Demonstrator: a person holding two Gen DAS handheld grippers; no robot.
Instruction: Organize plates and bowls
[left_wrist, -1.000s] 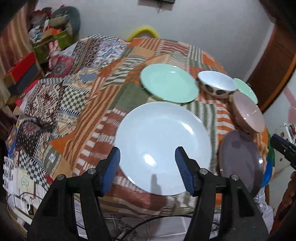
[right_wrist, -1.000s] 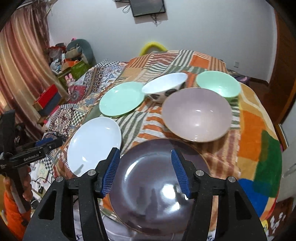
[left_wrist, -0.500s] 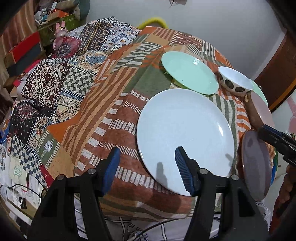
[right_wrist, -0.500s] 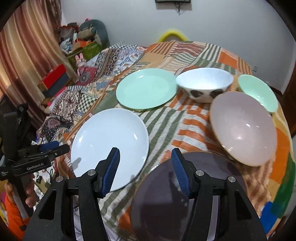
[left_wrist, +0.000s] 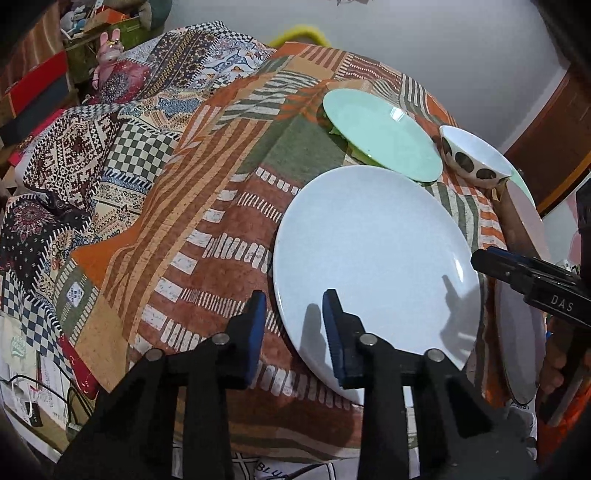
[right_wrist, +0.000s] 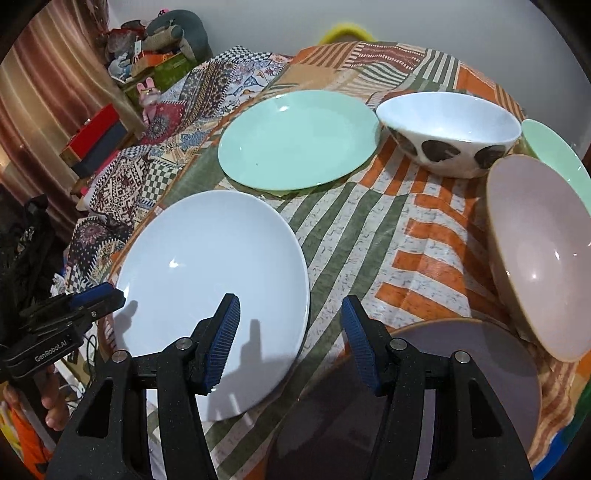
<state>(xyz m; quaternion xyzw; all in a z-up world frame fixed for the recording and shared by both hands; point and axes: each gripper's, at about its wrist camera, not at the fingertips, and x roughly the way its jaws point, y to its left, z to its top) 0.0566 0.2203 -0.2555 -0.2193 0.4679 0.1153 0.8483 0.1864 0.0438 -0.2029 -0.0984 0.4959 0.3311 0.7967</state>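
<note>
Cloth: patchwork of orange, green and brown stripes covers the bench (right_wrist: 406, 236); a second patterned cloth (left_wrist: 122, 158) drapes past its left edge.
Surroundings: red and dark boxes (right_wrist: 94, 138), soft toys and a curtain stand beyond the left edge, well apart from the dishes.
White plate: white plate (left_wrist: 373, 266) lies flat at the near left corner, its near rim overhanging the bench edge; round, so no long axis.
Green plate: green plate (right_wrist: 295, 138) sits flat just behind it, near but apart.
Spotted bowl: spotted bowl (right_wrist: 448, 131) stands upright right of the green plate, mouth up.
Right edge: pink bowl (right_wrist: 535, 254) tilts its mouth toward the middle; a green bowl (right_wrist: 554, 155) behind it is mostly hidden.
Grey plate: grey plate (right_wrist: 424, 387) lies at the near edge, partly under the right tool.
Left gripper: left gripper (left_wrist: 293, 321) has its jaws closing astride the white plate's near left rim; pads seemingly not yet pressing.
Right gripper: right gripper (right_wrist: 290, 336) has its jaws closing slowly, over bare cloth between white and grey plates, holding nothing.
Change: left jaws were wide a second ago; the right tool was over the grey plate.
</note>
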